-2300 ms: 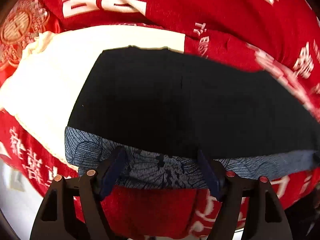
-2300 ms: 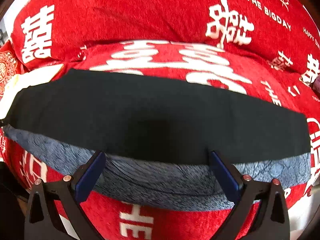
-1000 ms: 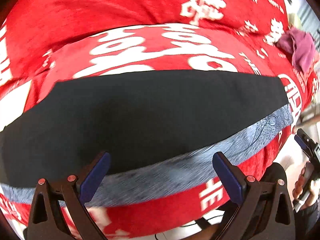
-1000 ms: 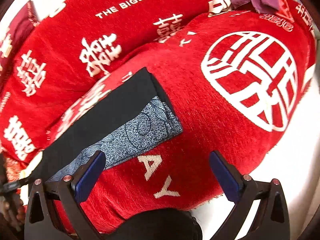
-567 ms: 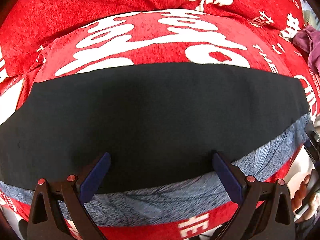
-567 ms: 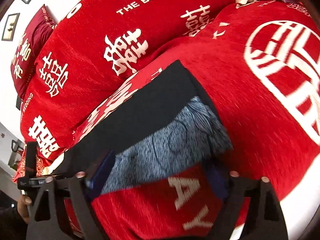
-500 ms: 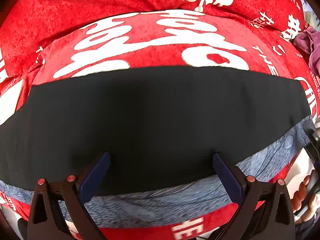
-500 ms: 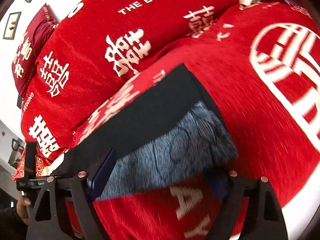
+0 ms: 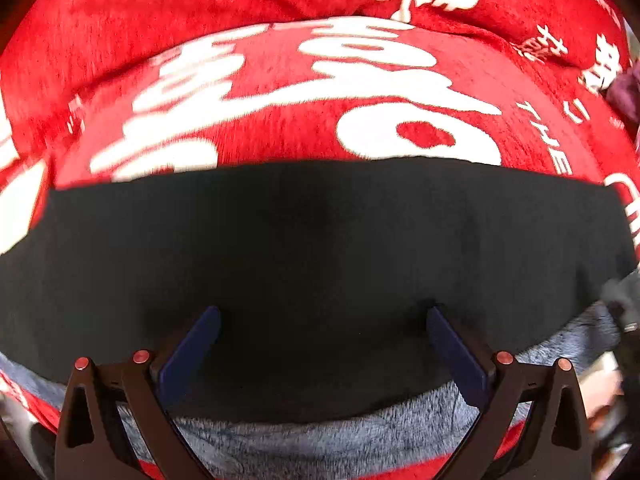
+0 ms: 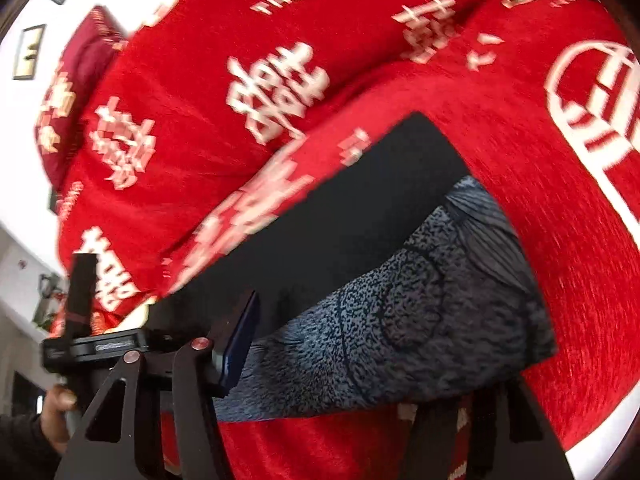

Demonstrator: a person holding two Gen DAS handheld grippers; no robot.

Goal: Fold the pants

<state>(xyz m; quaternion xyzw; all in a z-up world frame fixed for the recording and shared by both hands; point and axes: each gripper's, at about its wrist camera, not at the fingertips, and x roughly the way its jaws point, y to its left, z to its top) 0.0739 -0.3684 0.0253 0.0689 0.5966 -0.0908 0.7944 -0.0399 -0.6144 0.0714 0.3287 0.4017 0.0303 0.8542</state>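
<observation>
The pants [image 9: 320, 248] lie flat across the red sofa seat as a long strip, black on top with a blue-grey patterned layer [image 9: 320, 440] showing along the near edge. My left gripper [image 9: 320, 344] is open, its blue pads over the near part of the black cloth. In the right wrist view the pants' end [image 10: 420, 300] shows black cloth and the patterned layer. My right gripper [image 10: 360, 360] is open at that end, its left pad [image 10: 240, 344] above the cloth, its right finger hidden under the patterned edge.
A red sofa cover with white characters [image 9: 320, 92] spreads under the pants, and the backrest [image 10: 240, 60] rises behind. A purple cloth [image 9: 628, 92] lies at the far right. The left gripper's body and the hand holding it [image 10: 80, 352] show at the right view's left edge.
My left gripper has moved forward over the black cloth. My right gripper has moved in on the pants' end, and its right finger has gone under the patterned edge.
</observation>
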